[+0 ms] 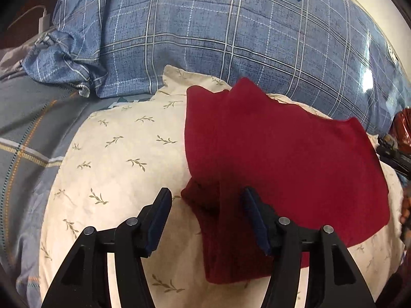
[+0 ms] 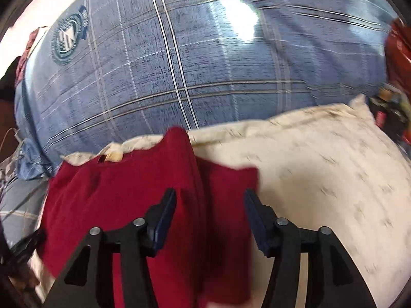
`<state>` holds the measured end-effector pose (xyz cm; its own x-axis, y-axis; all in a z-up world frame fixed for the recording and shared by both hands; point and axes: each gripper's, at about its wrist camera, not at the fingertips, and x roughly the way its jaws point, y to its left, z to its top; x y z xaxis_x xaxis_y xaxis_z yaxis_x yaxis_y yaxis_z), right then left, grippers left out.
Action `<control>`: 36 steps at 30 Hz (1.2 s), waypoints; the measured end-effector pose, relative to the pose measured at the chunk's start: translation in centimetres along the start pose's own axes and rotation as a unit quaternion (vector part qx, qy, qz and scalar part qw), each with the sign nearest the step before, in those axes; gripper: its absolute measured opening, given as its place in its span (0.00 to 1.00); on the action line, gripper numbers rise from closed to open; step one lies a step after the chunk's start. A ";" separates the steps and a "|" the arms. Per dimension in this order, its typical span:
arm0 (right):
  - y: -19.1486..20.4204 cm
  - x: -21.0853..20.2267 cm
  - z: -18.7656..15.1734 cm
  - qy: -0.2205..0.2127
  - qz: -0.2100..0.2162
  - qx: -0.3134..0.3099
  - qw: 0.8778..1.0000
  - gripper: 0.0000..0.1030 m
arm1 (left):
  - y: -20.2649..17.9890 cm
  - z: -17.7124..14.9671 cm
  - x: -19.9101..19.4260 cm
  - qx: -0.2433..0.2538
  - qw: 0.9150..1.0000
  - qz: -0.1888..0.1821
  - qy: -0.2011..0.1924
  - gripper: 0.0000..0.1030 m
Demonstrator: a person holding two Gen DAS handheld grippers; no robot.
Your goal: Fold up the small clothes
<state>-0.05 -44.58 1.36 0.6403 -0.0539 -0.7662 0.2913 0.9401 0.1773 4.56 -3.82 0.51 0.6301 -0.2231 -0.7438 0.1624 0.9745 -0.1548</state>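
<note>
Dark red garment (image 1: 282,159), folded over, flat on cream pillow (image 1: 123,159)

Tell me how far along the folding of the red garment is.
Done: the red garment lies on the cream pillow with one side flap already folded over. In hand: nothing; the left gripper and right gripper both stand open above it. Left: probably further folds, since it remains wide.

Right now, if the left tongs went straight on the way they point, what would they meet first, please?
Most likely the red garment, whose edge lies between the open left tongs; the pillow sits under it.
</note>
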 end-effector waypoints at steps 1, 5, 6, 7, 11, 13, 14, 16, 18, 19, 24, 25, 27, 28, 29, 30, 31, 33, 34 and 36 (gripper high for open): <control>-0.3 -0.4 -0.7 0.006 0.003 0.000 1.000 0.59 | -0.1 -0.3 -0.3 0.001 1.000 0.000 -0.001 0.57; -0.3 -2.3 -3.7 0.025 0.046 0.020 0.998 0.59 | -0.2 -1.0 -0.9 0.000 1.000 -0.001 0.000 0.57; -0.1 -2.8 -4.5 0.027 0.062 0.026 0.997 0.59 | -0.2 -1.0 -1.1 -0.002 1.000 0.000 0.000 0.57; 0.5 -2.8 -4.9 0.027 0.071 0.028 0.997 0.59 | -0.2 -1.2 -1.4 -0.006 1.000 0.000 0.001 0.57; 2.2 -2.7 -6.8 0.038 0.101 0.014 0.994 0.53 | 0.2 -1.4 -2.5 -0.024 1.000 -0.002 0.005 0.57; 3.0 -2.1 -7.5 0.043 0.092 -0.002 0.995 0.43 | 0.4 -1.5 -2.9 -0.029 1.000 0.002 0.005 0.57; 3.6 -1.6 -7.9 0.044 0.083 -0.010 0.996 0.36 | 0.4 -1.5 -3.2 -0.032 0.999 0.006 0.004 0.57; 4.2 -1.4 -8.4 0.043 0.063 -0.032 0.997 0.17 | 0.5 -1.8 -3.5 -0.040 0.999 0.005 0.004 0.57; 4.5 -2.5 -8.0 0.039 0.057 -0.052 0.996 0.06 | 0.5 -2.1 -3.6 -0.041 0.999 0.002 0.008 0.57; 4.3 -3.0 -8.0 0.036 0.061 -0.053 0.996 0.06 | 0.4 -2.3 -3.6 -0.037 0.999 0.003 0.008 0.57; 3.9 -3.6 -8.2 0.037 0.024 -0.076 0.996 0.06 | 0.1 -2.4 -3.0 -0.027 1.000 0.007 0.004 0.57; 3.8 -3.0 -8.5 0.046 0.016 -0.076 0.996 0.06 | 0.1 -2.4 -2.8 -0.025 1.000 0.006 0.006 0.57; 4.0 -2.5 -8.9 0.051 0.004 -0.085 0.995 0.06 | 0.1 -2.5 -2.6 -0.020 1.000 0.005 0.007 0.57; 4.2 -2.7 -8.7 0.051 0.001 -0.084 0.995 0.09 | 0.1 -2.5 -2.6 -0.016 1.000 0.006 0.005 0.57; 4.2 -3.1 -8.4 0.049 -0.002 -0.075 0.996 0.17 | 0.1 -2.5 -2.6 -0.014 1.000 0.007 0.005 0.57; 4.1 -3.8 -7.9 0.041 -0.006 -0.056 0.998 0.19 | 0.2 -2.5 -2.5 -0.013 1.000 0.008 0.006 0.58; 4.0 -4.5 -7.5 0.032 -0.008 -0.041 0.999 0.22 | 0.2 -2.5 -2.4 -0.012 1.000 0.008 0.009 0.58; 4.7 -5.4 -6.2 0.011 0.026 -0.018 0.999 0.30 | 0.1 -2.4 -2.3 -0.011 1.000 0.008 0.011 0.58; 5.1 -5.4 -5.8 0.009 0.040 -0.016 0.999 0.31 | 0.1 -2.3 -2.2 -0.011 1.000 0.009 0.012 0.58; 7.3 -4.2 -4.7 0.014 0.088 -0.018 0.996 0.31 | 0.0 -2.3 -2.2 -0.012 1.000 0.010 0.012 0.58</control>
<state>-3.94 -35.89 2.99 0.6595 0.1205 -0.7420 0.1516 0.9455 0.2882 1.40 -3.23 0.60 0.6152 -0.2035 -0.7616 0.1318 0.9791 -0.1551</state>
